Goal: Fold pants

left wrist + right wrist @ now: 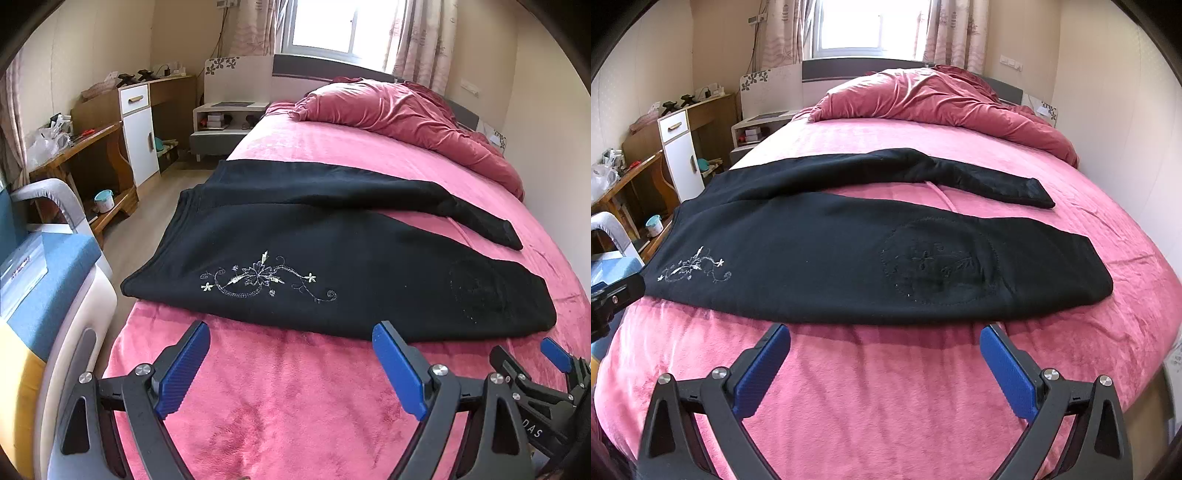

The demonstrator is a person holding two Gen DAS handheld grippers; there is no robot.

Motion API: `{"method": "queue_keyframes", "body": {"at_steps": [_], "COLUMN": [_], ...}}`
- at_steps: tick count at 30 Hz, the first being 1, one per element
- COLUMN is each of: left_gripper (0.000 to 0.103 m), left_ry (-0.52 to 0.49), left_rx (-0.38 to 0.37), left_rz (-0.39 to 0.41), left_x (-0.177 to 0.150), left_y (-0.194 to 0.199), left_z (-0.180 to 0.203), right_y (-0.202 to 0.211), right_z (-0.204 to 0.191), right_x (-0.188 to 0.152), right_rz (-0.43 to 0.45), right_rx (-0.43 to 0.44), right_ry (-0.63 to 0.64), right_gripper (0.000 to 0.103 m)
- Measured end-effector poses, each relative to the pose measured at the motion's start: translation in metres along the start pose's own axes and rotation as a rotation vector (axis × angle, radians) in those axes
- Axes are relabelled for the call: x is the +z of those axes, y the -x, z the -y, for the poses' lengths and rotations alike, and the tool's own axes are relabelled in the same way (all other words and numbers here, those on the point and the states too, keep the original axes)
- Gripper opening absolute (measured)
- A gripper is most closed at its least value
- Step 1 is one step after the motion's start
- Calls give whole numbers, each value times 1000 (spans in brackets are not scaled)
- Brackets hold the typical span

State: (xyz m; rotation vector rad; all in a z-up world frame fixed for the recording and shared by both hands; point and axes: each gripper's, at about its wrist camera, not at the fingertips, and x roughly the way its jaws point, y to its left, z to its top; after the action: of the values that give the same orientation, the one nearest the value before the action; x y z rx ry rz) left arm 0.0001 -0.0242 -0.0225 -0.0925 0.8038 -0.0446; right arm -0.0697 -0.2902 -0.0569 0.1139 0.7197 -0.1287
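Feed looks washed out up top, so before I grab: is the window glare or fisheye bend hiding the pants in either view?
Left wrist view: window blown out, black pants clear, edges bowed. Right wrist view: same glare up top, pants sharp, dark-on-dark knee stitching faint.

One pair of black pants (332, 258) on one bed (295, 406), two hand-held grippers: left hand-held gripper (291, 363), right hand-held gripper (886, 367).

Bare bed (871, 387) before pants (831, 254); duvet (942, 99) blocks far end.
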Motion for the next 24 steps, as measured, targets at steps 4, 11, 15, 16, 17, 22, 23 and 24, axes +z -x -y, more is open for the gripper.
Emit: {"method": "queue_keyframes", "body": {"at_steps": [4,11,15,16,17,22,23,24], "left_gripper": [91,91,91,91,91,91,91,91], "left_ry": [-5,-1,-4,-3,-4,-4,-6,-6], "left_rx": [6,9,10,9,9,6,7,6], "left_rz": [0,-1,-2,-3,-2,-4,-5,-6], "left_x": [-1,-1,-1,-1,-1,-1,-1,-2], "left_y": [1,2,2,2,2,2,1,2], "left_z": [1,1,0,1,1,0,1,0], "right_y": [0,0,0,0,0,0,-1,-1], "right_z": [0,0,0,0,0,1,1,2], "right_x": [0,0,0,0,0,-1,-1,-1], "right_rz": [2,2,3,3,3,3,2,2], "right_rx": [0,0,-1,-1,0,-1,-1,-2], "right_ry": [1,1,2,1,1,-1,-2,-3], "right_gripper": [103,103,103,103,103,103,103,103]}}
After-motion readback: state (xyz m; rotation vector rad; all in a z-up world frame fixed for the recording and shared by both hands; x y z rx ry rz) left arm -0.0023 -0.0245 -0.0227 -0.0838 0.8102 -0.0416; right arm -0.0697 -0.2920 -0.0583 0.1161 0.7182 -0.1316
